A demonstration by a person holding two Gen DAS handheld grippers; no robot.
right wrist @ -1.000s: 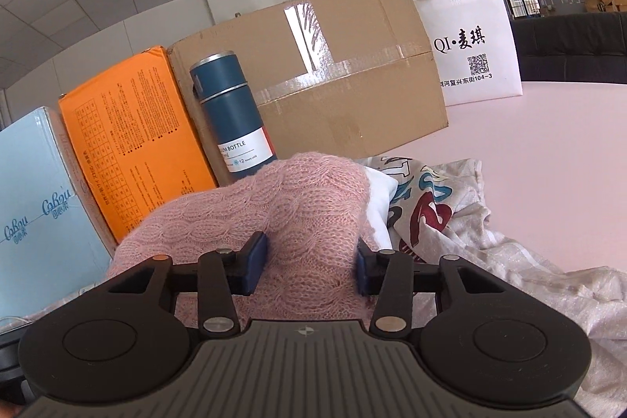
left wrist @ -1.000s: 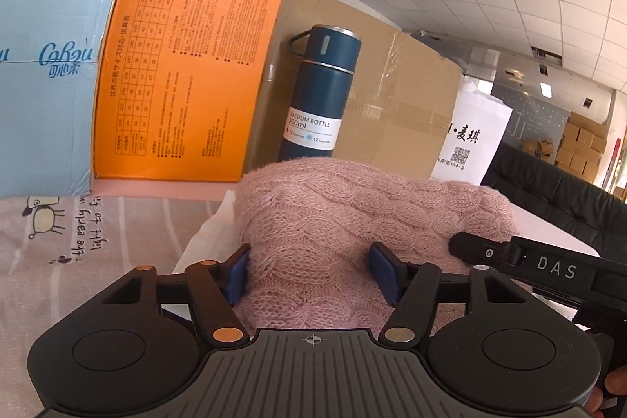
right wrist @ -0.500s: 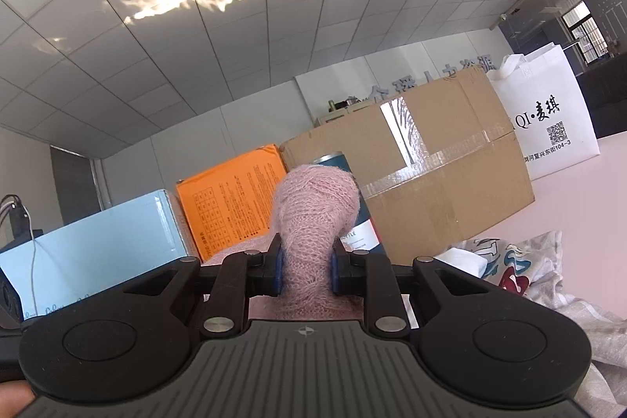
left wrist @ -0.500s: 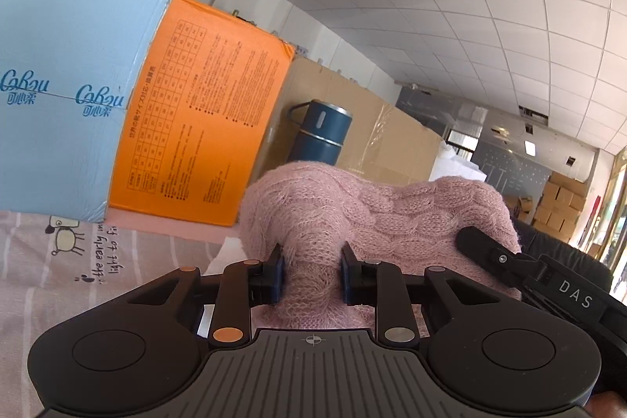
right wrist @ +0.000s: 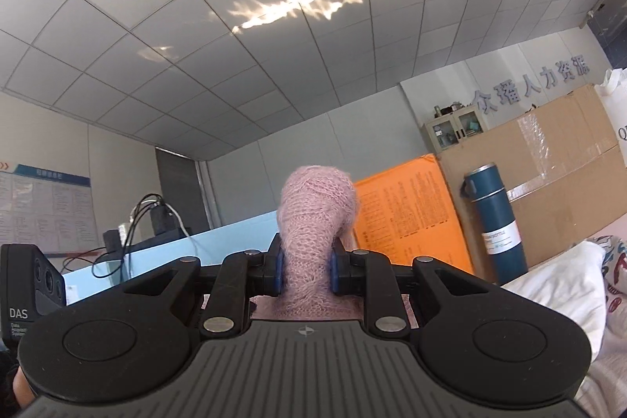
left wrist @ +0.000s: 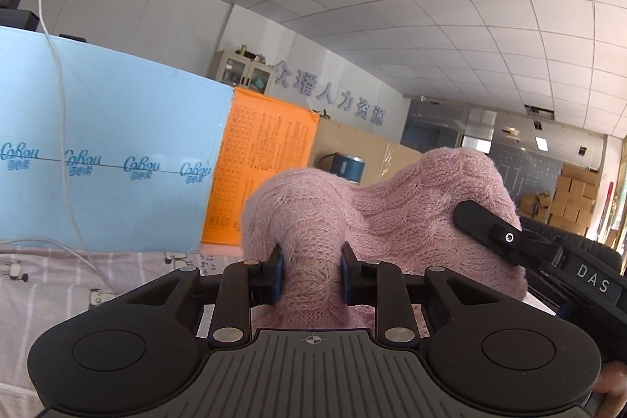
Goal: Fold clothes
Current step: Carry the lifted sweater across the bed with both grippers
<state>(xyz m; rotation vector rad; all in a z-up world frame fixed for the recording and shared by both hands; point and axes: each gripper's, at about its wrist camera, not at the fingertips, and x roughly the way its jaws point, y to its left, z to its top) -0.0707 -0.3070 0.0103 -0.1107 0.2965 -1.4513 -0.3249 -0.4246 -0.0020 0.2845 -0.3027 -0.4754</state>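
A pink cable-knit sweater point(left wrist: 411, 210) is lifted off the bed, bunched between both grippers. My left gripper point(left wrist: 309, 275) is shut on a thick fold of it, blue pads pressing the knit from both sides. In the left wrist view the right gripper's black finger point(left wrist: 490, 228) lies against the sweater's right side. My right gripper point(right wrist: 305, 271) is shut on another bunch of the sweater point(right wrist: 317, 210), which stands up as a narrow column above the pads. The rest of the garment hangs below, hidden by the gripper bodies.
Behind stand a light blue box point(left wrist: 109, 163), an orange box point(left wrist: 266, 159), a brown cardboard box point(right wrist: 548, 175) and a dark blue vacuum bottle point(right wrist: 495, 218). A striped printed sheet point(left wrist: 51, 285) covers the bed. White and printed clothes point(right wrist: 564, 285) lie at right. A white cable point(left wrist: 66, 151) hangs left.
Both grippers closed on the pink sweater and lifted it off the pile. The views tilted upward and swung left, so ceiling and far wall now fill the frames.
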